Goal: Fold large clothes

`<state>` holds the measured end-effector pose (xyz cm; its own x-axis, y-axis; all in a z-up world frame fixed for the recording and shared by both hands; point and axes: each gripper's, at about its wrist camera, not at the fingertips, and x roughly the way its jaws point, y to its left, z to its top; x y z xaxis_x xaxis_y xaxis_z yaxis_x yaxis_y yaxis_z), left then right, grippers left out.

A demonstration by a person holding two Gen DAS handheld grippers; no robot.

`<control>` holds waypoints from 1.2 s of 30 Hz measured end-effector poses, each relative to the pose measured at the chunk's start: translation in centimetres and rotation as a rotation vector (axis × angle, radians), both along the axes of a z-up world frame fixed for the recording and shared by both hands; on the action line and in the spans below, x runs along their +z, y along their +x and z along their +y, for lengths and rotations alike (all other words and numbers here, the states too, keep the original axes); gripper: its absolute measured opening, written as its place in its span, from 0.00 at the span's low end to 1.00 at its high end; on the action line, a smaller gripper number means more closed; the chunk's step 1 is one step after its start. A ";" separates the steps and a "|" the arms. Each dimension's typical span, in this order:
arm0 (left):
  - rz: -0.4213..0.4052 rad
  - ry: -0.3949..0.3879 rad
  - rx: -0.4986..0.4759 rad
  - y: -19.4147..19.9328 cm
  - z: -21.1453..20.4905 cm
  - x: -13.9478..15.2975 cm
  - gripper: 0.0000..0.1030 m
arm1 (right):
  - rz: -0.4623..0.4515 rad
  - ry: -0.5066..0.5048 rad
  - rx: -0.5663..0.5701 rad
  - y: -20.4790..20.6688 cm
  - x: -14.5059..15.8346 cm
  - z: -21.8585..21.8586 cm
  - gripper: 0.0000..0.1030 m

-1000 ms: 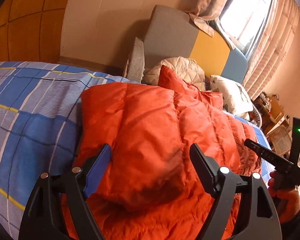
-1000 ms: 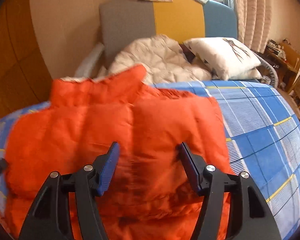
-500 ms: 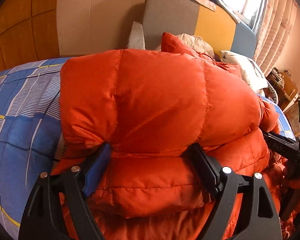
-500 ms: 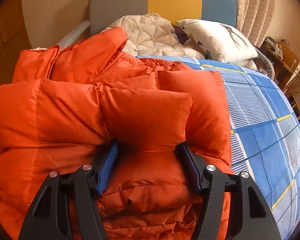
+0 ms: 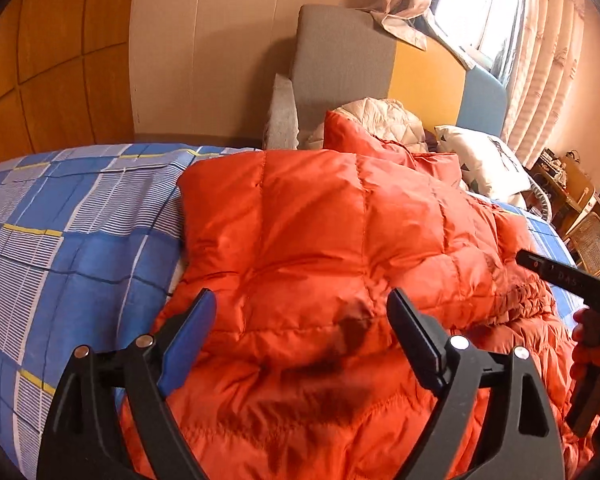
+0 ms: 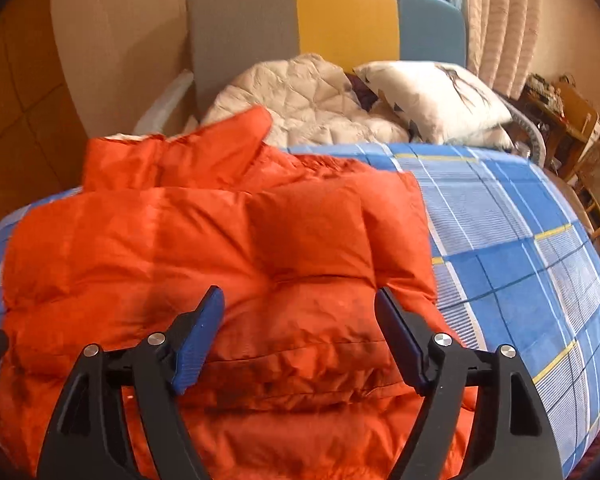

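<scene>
The orange jacket (image 5: 340,248) lies folded over on the bed (image 5: 60,240), below a pillow (image 6: 432,96). Both hand-held grippers, left (image 5: 300,312) and right (image 6: 298,308), have just been opening; their jaws stand released above the jacket, grasping nothing.

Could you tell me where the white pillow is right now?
In the right wrist view the white pillow lies upper right, at the headboard, beside the cream quilted jacket.

Bed w/ blue plaid sheet (image 6: 520,248), orange puffer jacket (image 6: 220,248), cream quilt (image 6: 300,96), white pillow (image 6: 432,96) on it
</scene>
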<state>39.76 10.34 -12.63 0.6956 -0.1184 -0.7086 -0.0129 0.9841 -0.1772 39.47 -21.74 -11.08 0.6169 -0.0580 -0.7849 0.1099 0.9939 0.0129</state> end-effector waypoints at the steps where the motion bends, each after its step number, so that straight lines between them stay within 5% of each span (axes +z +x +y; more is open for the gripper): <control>1: 0.005 0.007 0.000 0.0 0.0 -0.1 0.85 | -0.005 0.000 0.012 0.1 0.2 0.4 0.75; 11: 0.129 -0.048 0.021 2.2 1.4 -4.8 0.89 | 0.116 -0.036 0.048 3.7 -4.1 2.1 0.78; 19: 0.125 -0.051 0.029 0.7 1.8 -4.0 0.89 | 0.112 -0.009 0.042 2.8 -3.5 1.6 0.81; 27: 0.047 -0.092 0.032 -7.8 5.0 -0.9 0.88 | 0.136 0.017 0.071 -5.5 -0.1 -4.1 0.84; 36: 0.108 -0.151 0.000 -18.3 9.0 -2.4 0.75 | 0.255 0.152 0.033 -18.0 -1.7 -13.3 0.84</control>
<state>21.45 19.32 -15.04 0.6167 -0.2294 -0.7530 -0.0395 0.9464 -0.3207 21.50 -35.00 -12.77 0.3987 0.0892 -0.9127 0.0963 0.9857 0.1385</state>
